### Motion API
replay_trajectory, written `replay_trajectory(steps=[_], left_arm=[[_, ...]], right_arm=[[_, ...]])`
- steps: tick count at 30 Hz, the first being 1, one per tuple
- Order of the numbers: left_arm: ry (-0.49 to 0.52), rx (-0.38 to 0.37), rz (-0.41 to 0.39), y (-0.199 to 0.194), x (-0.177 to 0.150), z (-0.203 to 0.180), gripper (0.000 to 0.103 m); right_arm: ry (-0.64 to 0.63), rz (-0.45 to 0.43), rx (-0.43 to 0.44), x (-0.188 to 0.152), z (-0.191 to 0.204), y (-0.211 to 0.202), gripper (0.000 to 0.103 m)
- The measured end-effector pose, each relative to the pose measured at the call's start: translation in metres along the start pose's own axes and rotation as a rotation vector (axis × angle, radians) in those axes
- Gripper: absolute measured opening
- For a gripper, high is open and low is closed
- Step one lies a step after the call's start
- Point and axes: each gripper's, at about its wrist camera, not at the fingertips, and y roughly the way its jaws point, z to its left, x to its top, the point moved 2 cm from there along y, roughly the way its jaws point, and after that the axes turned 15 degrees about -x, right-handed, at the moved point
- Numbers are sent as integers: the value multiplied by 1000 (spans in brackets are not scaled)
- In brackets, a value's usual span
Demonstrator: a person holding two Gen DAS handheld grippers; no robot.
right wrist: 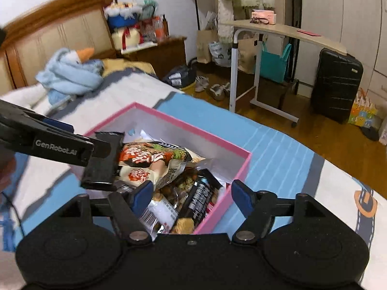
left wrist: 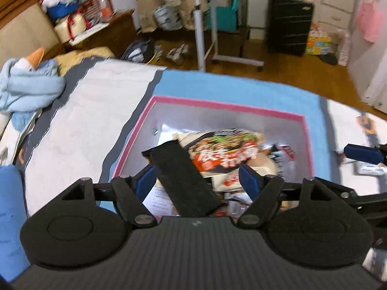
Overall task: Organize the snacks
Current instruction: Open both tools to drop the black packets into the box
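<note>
Your bed (right wrist: 135, 89) fills the lower half of both views, with a blue blanket (right wrist: 273, 149) spread over it. On that blanket sits the pink box (right wrist: 241, 166), white inside, and the snacks are piled in it.

Largest in the pile is the orange-and-black noodle packet (left wrist: 227, 152), lying near the middle on top of paler packets. Beside it a flat black packet (left wrist: 183, 181) slants across the box's near-left corner, 1 end propped over the rim in the right wrist view. A dark bar with pale lettering (right wrist: 200, 198) lies lower down, near the box's right wall.

Your left gripper (left wrist: 197, 178) hangs over the box with its 2 blue pads wide apart. The black packet lies between them, but the left pad stands just clear of it and the right pad is well off, so nothing is gripped.

Your right gripper (right wrist: 191, 195) is also spread wide above the pile's near end, pads touching no packet that you can see.
</note>
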Motion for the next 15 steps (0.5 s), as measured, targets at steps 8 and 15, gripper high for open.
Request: replay_trajectory(steps=[8,15], left_arm=[[97,-128,-67,-50,-1,-38,82],[182,-241,-62,-48,-10,-96,88]], right_arm=[[0,-66,-38,-19,-56,-63,85],[-17,-88,-124,-65,-103,-96,94]])
